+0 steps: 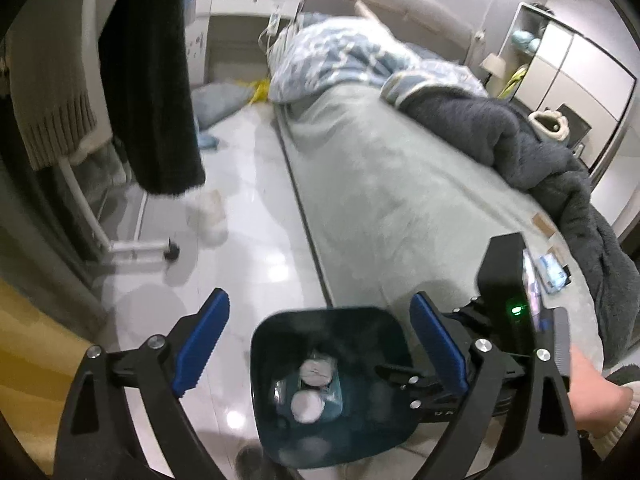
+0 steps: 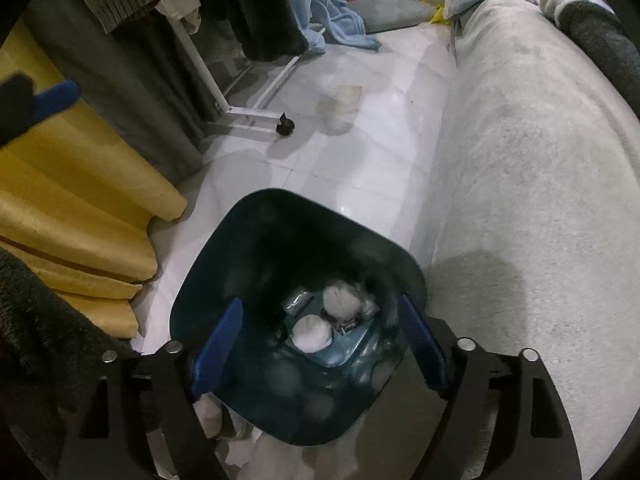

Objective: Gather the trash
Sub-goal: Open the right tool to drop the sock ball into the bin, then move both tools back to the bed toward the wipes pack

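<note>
- Both grippers point steeply down over the dark teal trash bin (image 2: pixel 296 264) — left gripper (image 1: pixel 320 350) and right gripper (image 2: pixel 320 344) each have jaws spread, pinching nothing.
- Crumpled white tissues (image 2: pixel 312 334) lie in the bin's bottom.
- The bin stands on the tiled floor (image 2: pixel 360 152) beside the bed (image 2: pixel 520 200); a yellow curtain (image 2: pixel 80 200) hangs left.

Tiled floor (image 2: pixel 360 168) bears dark bin (image 2: pixel 256 248); bed (image 2: pixel 520 200) beside it.

Tissue wads (image 2: pixel 310 334) in bin (image 2: pixel 256 216); bed (image 2: pixel 520 200) right
</note>
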The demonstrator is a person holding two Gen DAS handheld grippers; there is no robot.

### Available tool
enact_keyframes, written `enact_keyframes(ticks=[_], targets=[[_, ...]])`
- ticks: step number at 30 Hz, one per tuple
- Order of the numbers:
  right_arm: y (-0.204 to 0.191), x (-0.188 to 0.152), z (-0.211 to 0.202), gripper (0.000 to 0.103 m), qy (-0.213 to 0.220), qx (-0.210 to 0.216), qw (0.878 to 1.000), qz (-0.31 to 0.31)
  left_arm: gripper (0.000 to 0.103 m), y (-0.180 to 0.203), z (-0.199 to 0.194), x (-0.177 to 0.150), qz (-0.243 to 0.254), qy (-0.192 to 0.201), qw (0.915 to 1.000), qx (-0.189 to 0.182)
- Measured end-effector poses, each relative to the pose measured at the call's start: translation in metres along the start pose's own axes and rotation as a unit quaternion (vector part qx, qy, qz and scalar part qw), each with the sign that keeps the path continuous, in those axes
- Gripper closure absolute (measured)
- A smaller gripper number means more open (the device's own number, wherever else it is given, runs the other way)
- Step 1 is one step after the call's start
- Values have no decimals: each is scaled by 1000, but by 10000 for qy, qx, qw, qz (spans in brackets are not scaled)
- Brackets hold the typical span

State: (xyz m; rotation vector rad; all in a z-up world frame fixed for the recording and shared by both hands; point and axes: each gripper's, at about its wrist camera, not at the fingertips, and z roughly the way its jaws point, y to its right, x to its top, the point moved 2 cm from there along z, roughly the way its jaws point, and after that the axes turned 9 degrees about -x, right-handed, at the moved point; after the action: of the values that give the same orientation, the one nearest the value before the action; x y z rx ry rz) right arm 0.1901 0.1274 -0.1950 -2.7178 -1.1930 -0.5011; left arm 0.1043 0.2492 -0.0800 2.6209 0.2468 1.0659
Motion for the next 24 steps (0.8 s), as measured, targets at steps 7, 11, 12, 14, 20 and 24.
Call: enact_keyframes(ticks=[7,11,12,14,20,24], targets=[[4,4,-17,13,304,-52,9995,28,8,22,-15,10,419,476,9980,-29],[11,2,-36,9,558,-104,9984,35,8,37,-19,15,543,670,9962,-134],[12,1,-41,7,637,-98,9979,20,8,40,-20,15,563,696,9959,-150],[16,1,-51,6,765,-147,9970,19,8,48,-21,17,648,779,9947,-177],[35,-2,-79,4,1254,-309,9916,110,7,66,-24,22,813,979,9918,-139],[52,-13,-94,4,1462,-439,9881,198,7,80,-24,26,839,1079,9903,-257]])
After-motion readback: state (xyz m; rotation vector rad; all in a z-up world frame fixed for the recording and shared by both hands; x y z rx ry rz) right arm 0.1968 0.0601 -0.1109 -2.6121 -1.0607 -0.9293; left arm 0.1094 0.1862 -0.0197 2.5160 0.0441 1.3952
